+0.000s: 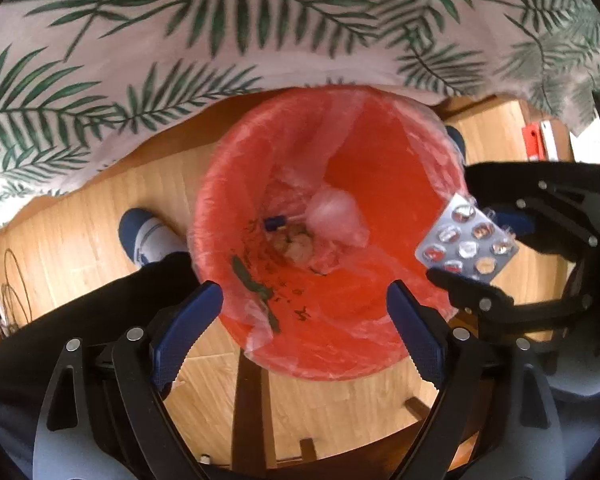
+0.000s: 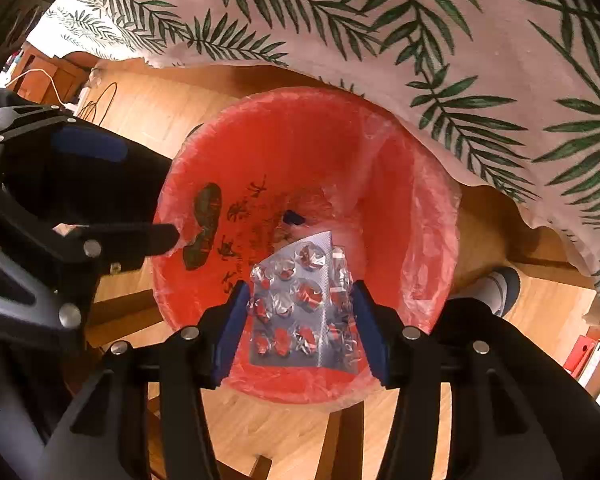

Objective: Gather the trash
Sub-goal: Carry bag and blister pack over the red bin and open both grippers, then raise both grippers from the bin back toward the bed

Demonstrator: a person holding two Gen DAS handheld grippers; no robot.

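A red bin (image 1: 380,160) lined with clear plastic stands on the floor below both grippers. At its bottom lie a pale plastic wad (image 1: 332,216), green scraps (image 1: 256,288) and a small blue piece (image 1: 274,222). My left gripper (image 1: 304,296) points straight down over the bin, open, with nothing between its blue pads. My right gripper (image 2: 300,288) is shut on a silver blister pack (image 2: 300,312) with red tablets, holding it by its side edges above the bin's (image 2: 300,148) near rim. From the left wrist, that pack (image 1: 468,242) hangs over the bin's right rim.
A palm-leaf tablecloth (image 1: 180,40) hangs over the far side of the bin. A person's foot in a blue and white sock (image 1: 148,236) and a dark trouser leg stand left of the bin. Dark wooden chair rungs (image 1: 252,400) lie below it. Cables (image 1: 12,288) trail at far left; a red folder (image 1: 534,140) at right.
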